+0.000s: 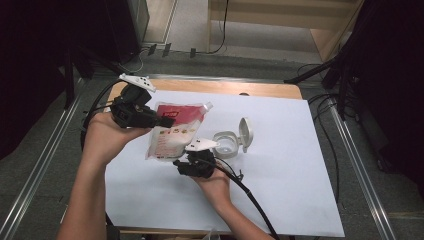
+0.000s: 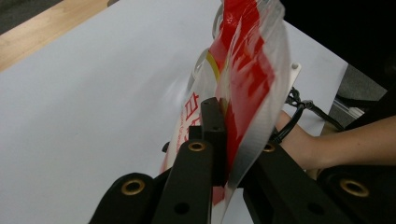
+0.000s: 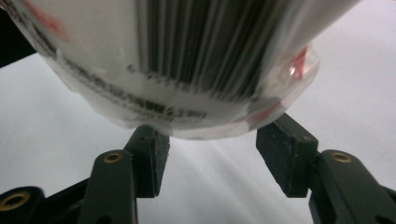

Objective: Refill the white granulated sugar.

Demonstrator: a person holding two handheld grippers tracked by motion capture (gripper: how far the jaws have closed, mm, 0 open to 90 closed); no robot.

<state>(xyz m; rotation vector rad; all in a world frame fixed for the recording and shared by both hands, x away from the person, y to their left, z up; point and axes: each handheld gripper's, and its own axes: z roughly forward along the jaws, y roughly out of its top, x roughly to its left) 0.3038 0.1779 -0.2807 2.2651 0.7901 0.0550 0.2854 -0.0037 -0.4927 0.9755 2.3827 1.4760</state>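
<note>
Left tongs (image 2: pixel 219 140) pinch the pouch (image 1: pixel 172 131); right tongs (image 3: pixel 210 154) seemingly just below.

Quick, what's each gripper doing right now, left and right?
Left gripper: jaws shut on the top of the red-and-white pouch.
Right gripper: jaws open just under the pouch's bottom end, not pressing it.

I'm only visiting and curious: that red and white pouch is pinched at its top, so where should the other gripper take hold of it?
Probably the bottom edge of the pouch, from below. The left gripper already clamps the top, so the pouch hangs, and its rounded lower end sits just above the right gripper's open jaws. The flat bottom seam looks easiest to pinch.
</note>
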